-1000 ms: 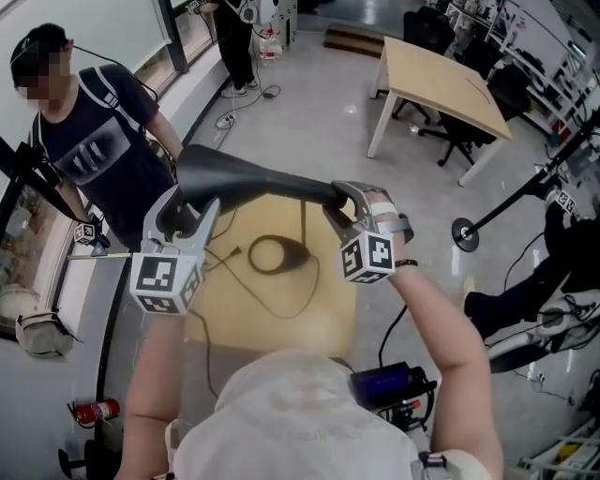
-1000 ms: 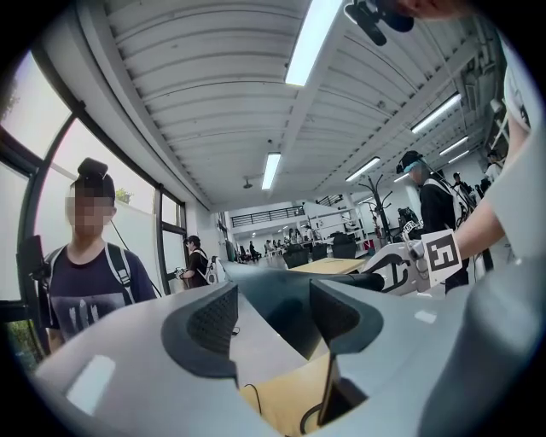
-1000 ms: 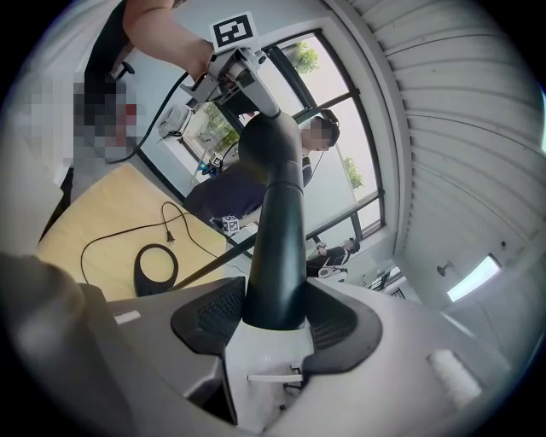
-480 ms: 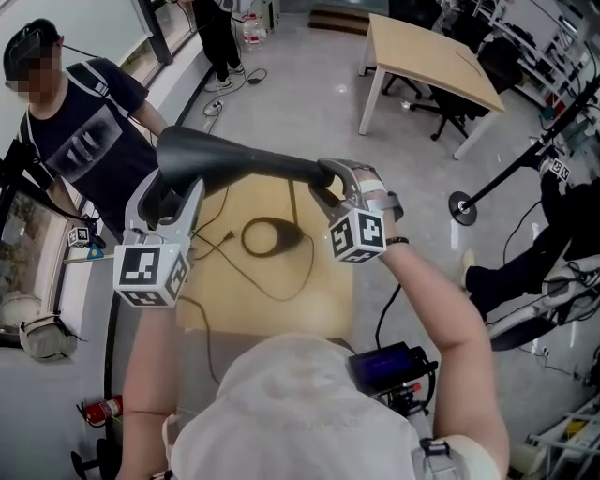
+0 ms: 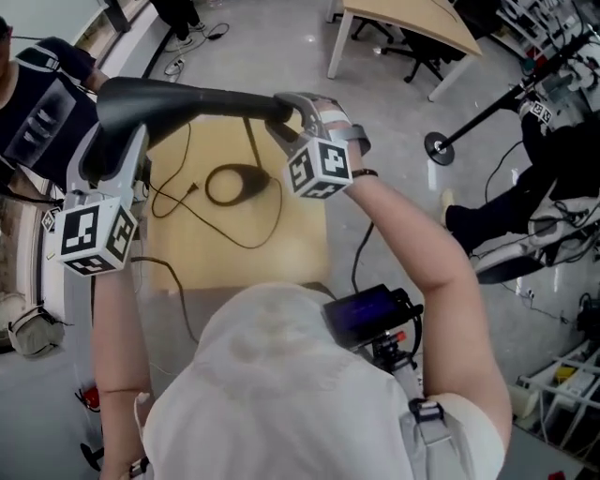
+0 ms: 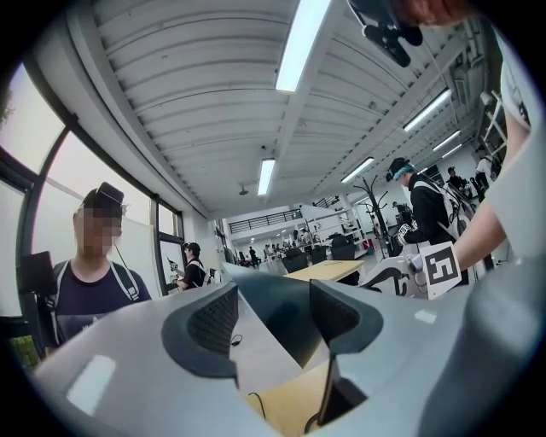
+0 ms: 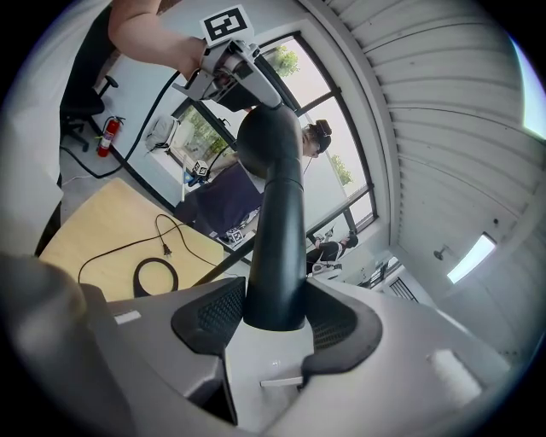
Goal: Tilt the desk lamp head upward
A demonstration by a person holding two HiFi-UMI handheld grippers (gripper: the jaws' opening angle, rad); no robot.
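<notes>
A black desk lamp head (image 5: 187,98) stretches across the head view above a wooden table (image 5: 281,253). Its thin stem (image 5: 251,141) drops to a ring-shaped base (image 5: 230,183). My left gripper (image 5: 108,141) is closed around the head's wide end. In the left gripper view the dark lamp head (image 6: 286,311) spans the jaws of the left gripper (image 6: 273,316). My right gripper (image 5: 281,112) is shut on the narrow end. In the right gripper view the tube-like lamp head (image 7: 277,213) is pinched between both pads of the right gripper (image 7: 273,311).
The lamp's black cord (image 5: 178,202) loops over the table. A person in a dark shirt (image 5: 37,103) stands at the table's far left side. A second wooden table (image 5: 412,19) and a floor stand (image 5: 436,147) lie beyond. A dark device (image 5: 366,314) sits at the near right.
My left gripper has risen with the wide end of the lamp head. The right gripper keeps its hold on the narrow end. The head view has swung, sliding everything up and left.
</notes>
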